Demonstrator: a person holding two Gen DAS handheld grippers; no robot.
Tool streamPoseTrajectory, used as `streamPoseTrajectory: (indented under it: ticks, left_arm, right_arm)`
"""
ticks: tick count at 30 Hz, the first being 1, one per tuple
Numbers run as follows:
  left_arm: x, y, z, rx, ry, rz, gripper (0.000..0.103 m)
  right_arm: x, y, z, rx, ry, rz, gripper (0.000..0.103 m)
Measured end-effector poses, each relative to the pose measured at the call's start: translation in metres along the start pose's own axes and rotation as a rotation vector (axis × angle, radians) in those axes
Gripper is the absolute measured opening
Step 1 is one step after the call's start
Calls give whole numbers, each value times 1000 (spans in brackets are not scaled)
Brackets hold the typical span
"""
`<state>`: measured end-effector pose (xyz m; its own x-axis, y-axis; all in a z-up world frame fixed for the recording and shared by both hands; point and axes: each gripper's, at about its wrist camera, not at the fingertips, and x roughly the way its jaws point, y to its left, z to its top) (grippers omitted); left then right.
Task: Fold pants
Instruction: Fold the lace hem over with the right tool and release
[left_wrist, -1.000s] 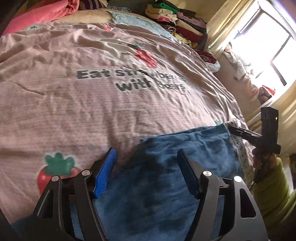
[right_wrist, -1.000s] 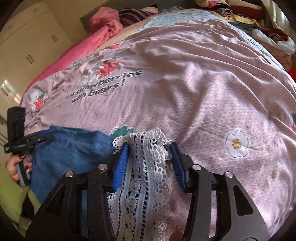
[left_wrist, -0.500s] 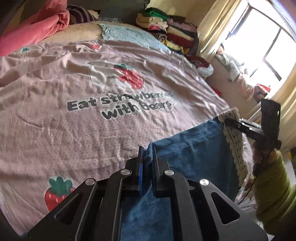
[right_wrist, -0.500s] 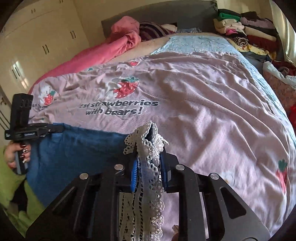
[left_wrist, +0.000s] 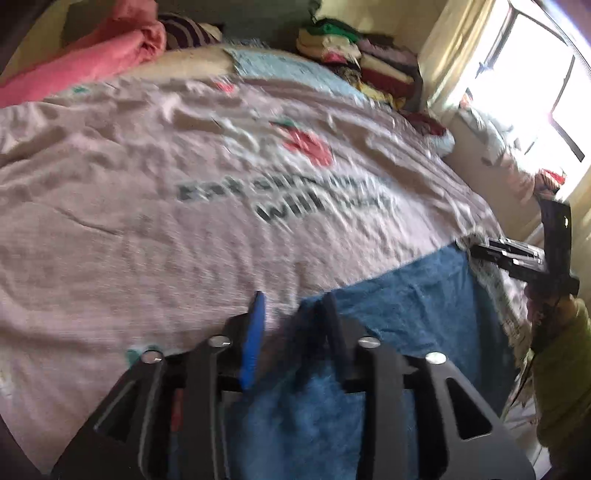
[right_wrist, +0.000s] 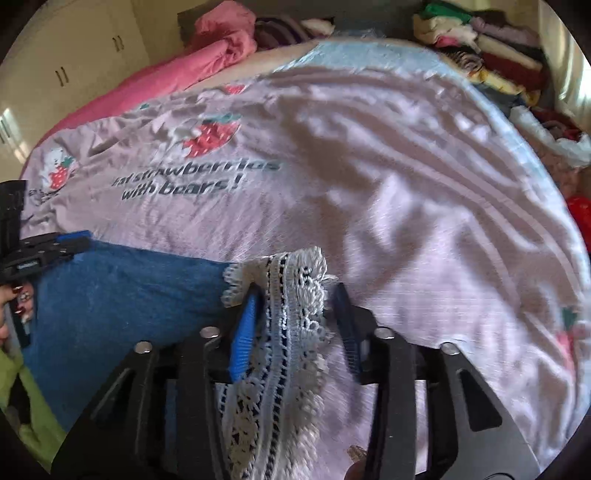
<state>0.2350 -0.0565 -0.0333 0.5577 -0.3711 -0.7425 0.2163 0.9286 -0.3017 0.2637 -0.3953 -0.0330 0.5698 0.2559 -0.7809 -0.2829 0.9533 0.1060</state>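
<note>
Both grippers, clamped half a second ago, are opening: left gripper (left_wrist: 293, 308) releasing the blue pants' (left_wrist: 399, 314) corner, right gripper (right_wrist: 295, 306) freeing the lace hem (right_wrist: 295, 295) between its jaws. Lace snagging could be dragging the fold open.

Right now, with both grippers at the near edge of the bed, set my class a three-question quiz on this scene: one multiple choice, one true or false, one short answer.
1. Multiple choice: What lies between the fingers of the right gripper?
A. a pink blanket
B. the white lace trim of the blue pants
C. a striped pillow

2. True or false: The left gripper is clamped shut on the bedspread.

3. Short answer: What fruit is printed on the bedspread above the lettering?

Key
1. B
2. False: its jaws are opening, and the pants' edge lies between them.
3. A strawberry.
</note>
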Motion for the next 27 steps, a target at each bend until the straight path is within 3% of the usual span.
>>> streamPoseTrajectory:
  ticks: [6,13,18,21,23,27]
  left_arm:
    - [-75,23,-9,-55,-138,70,50]
    - [-117,28,-53,-62,-138,76,59]
    - [-107,27,-80,-36,-64,127,64]
    - [-94,40,-92,-43,4,259,66]
    - [-95,51,-100,-85,-5,225,65]
    - [-99,52,-111,-67,-8,224,66]
  right_arm:
    - [-48,-5,-17,47,-85,-16,48]
    - [-68,31,-46,5,-89,12,55]
    - [-56,94,-51,-88,-49,140,59]
    - [-37,142,-45,-162,-27,215,63]
    - [-23,171,-38,-198,-15,251,63]
    - [6,224,-21,-283,17,277,69]
